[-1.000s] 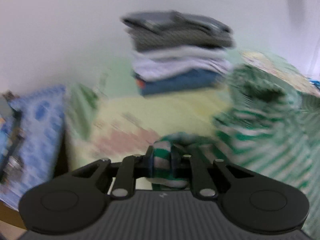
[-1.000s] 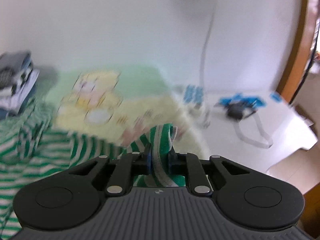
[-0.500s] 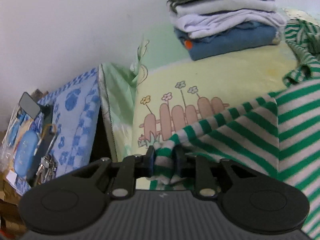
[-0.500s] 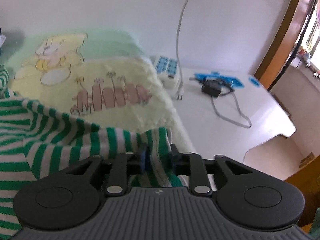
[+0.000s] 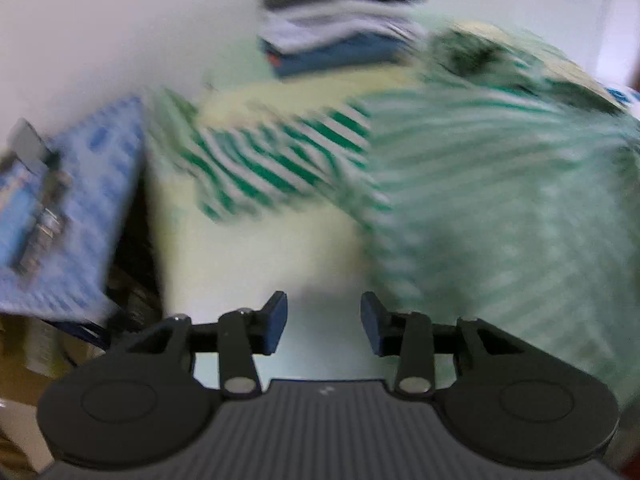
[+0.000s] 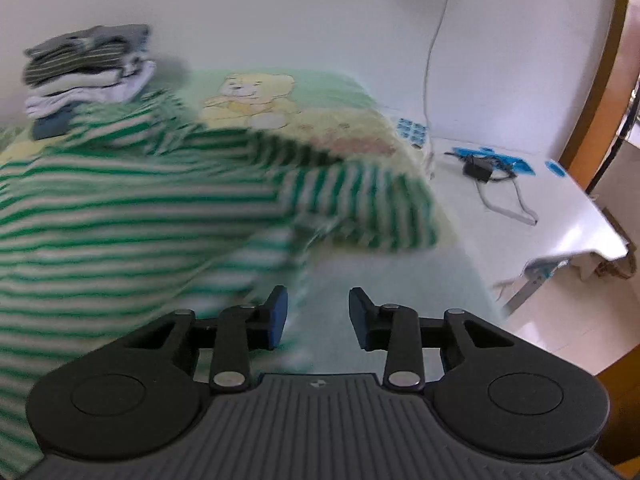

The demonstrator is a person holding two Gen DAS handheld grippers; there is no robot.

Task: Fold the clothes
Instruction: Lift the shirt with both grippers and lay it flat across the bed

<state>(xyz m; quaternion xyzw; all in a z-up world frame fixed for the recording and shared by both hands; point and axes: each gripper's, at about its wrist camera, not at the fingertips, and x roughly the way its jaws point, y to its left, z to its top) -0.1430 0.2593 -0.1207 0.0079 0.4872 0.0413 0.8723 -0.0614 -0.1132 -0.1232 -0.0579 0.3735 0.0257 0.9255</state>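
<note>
A green-and-white striped shirt [image 5: 480,184] lies spread on the pale yellow blanket [image 5: 260,248], blurred by motion; one sleeve reaches left in the left wrist view. My left gripper [image 5: 324,322] hovers over bare blanket just left of the shirt's edge, its jaws opening with nothing between them. In the right wrist view the same striped shirt [image 6: 120,216] fills the left half, a sleeve [image 6: 360,208] stretching right. My right gripper [image 6: 318,316] stands open just right of the shirt's hem, nothing between its fingers.
A stack of folded clothes [image 5: 336,20] [image 6: 88,68] sits at the back against the white wall. A blue patterned cloth with small items [image 5: 60,208] lies left of the blanket. To the right, a white table [image 6: 540,208] bears a charger and cable [image 6: 480,168].
Both grippers held shirt corners half a second ago; now both have let go, their jaws stand apart, and they have pulled back from the shirt, which lies on the blanket.
</note>
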